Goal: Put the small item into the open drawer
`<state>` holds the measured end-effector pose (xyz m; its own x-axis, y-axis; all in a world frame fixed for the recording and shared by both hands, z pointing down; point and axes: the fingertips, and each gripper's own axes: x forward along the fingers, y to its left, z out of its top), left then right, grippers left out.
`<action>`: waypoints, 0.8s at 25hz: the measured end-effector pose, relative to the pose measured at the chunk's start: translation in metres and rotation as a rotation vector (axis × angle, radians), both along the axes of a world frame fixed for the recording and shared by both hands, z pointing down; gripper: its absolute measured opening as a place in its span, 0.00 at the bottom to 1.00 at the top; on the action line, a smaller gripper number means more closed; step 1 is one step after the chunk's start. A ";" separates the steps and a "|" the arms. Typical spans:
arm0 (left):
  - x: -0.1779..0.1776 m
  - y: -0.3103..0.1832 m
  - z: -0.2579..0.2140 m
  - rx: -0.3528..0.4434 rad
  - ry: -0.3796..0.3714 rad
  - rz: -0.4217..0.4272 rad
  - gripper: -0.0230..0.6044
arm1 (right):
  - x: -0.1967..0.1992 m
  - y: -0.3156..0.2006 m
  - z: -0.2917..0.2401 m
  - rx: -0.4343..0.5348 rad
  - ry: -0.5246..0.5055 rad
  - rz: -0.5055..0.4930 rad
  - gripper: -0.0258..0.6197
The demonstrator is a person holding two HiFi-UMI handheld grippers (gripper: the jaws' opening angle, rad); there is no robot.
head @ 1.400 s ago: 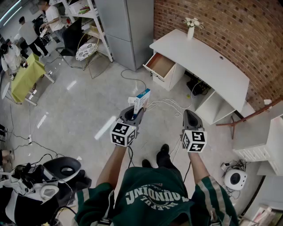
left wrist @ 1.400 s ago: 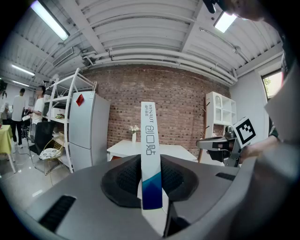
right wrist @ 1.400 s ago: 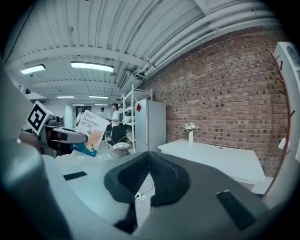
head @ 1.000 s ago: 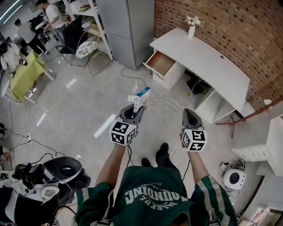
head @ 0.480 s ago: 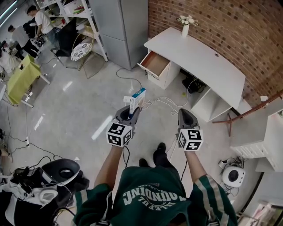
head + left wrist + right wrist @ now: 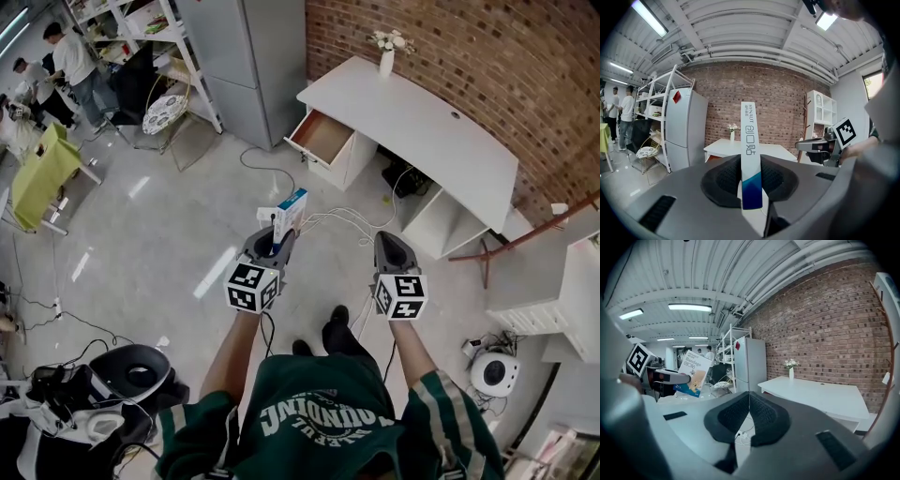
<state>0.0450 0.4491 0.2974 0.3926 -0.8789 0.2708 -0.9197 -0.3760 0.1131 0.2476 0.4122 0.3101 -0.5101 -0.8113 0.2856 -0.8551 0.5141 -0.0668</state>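
The left tongs point(image 6: 277, 239) clamp a bandage box point(image 6: 291, 212) at mid-frame, above the floor, its long axis upright. The open drawer point(image 6: 323, 137) lies well ahead — up and slightly right, at the white desk's point(image 6: 422, 127) left end — on the left hand's side. The right tongs point(image 6: 388, 240) are closed and empty.

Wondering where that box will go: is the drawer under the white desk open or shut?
Open. In the head view the drawer juts out from the white desk, its brown inside exposed.
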 end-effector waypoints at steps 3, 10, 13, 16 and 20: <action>0.005 -0.018 0.004 -0.007 -0.002 0.003 0.18 | 0.005 -0.017 0.003 -0.006 0.005 0.001 0.08; 0.011 -0.076 0.015 -0.035 -0.010 -0.013 0.18 | 0.009 -0.074 0.009 -0.017 0.009 -0.044 0.08; 0.012 -0.097 0.016 -0.038 -0.007 -0.032 0.18 | 0.011 -0.099 0.008 -0.020 0.013 -0.062 0.08; 0.015 -0.113 0.017 -0.036 -0.007 -0.053 0.18 | 0.014 -0.118 0.009 -0.019 0.014 -0.086 0.08; 0.017 -0.131 0.018 -0.036 -0.008 -0.084 0.18 | 0.014 -0.139 0.007 -0.017 0.009 -0.122 0.08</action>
